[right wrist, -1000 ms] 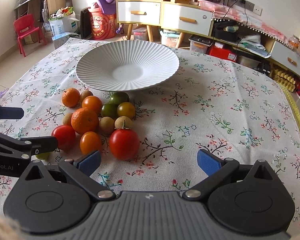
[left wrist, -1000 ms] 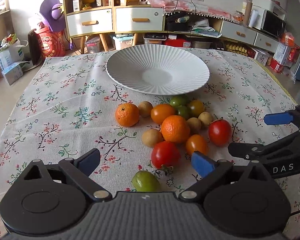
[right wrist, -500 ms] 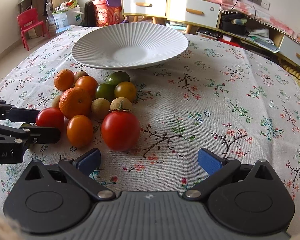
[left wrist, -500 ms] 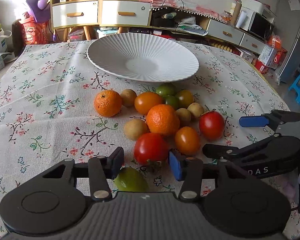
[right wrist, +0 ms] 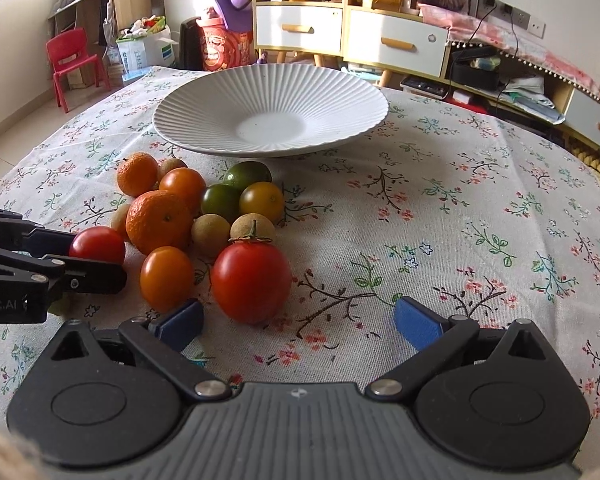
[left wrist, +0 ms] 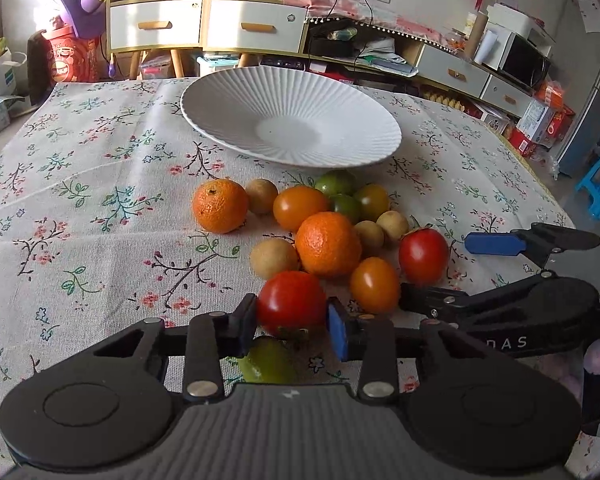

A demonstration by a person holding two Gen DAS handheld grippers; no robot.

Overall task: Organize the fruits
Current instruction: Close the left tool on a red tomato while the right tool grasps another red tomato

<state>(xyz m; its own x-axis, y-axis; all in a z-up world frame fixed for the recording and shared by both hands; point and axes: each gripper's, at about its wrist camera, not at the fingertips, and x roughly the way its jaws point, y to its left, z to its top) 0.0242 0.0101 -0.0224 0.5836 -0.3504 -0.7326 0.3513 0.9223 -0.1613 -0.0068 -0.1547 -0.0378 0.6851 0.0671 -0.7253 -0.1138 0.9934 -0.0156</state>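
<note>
A cluster of fruit lies on the flowered tablecloth in front of a white ribbed plate (left wrist: pixel 236 92) (right wrist: pixel 204 100) with nothing on it. The cluster holds mandarins (left wrist: pixel 327 243), orange and green tomatoes and small brown fruits. My left gripper (left wrist: pixel 292 326) is closing, and its blue pads touch both sides of the nearest red tomato (left wrist: pixel 291 299) (right wrist: pixel 97 243). A green lime (left wrist: pixel 269 360) lies under the left gripper's jaws. My right gripper (right wrist: pixel 298 324) is wide and starting to close. A stemmed red tomato (right wrist: pixel 252 276) (left wrist: pixel 423 255) sits at its mouth, untouched by the pads.
The table's far edge runs behind the plate; beyond it stand drawers (right wrist: pixel 396 44), shelves and a red child's chair (right wrist: pixel 74 62). Bare tablecloth (right wrist: pixel 480 200) stretches right of the fruit and also left of it (left wrist: pixel 80 200). The two grippers sit close side by side.
The left gripper's jaws have come together from wide apart onto the red tomato. The right gripper has edged up to the stemmed tomato, its jaws slightly narrower.
</note>
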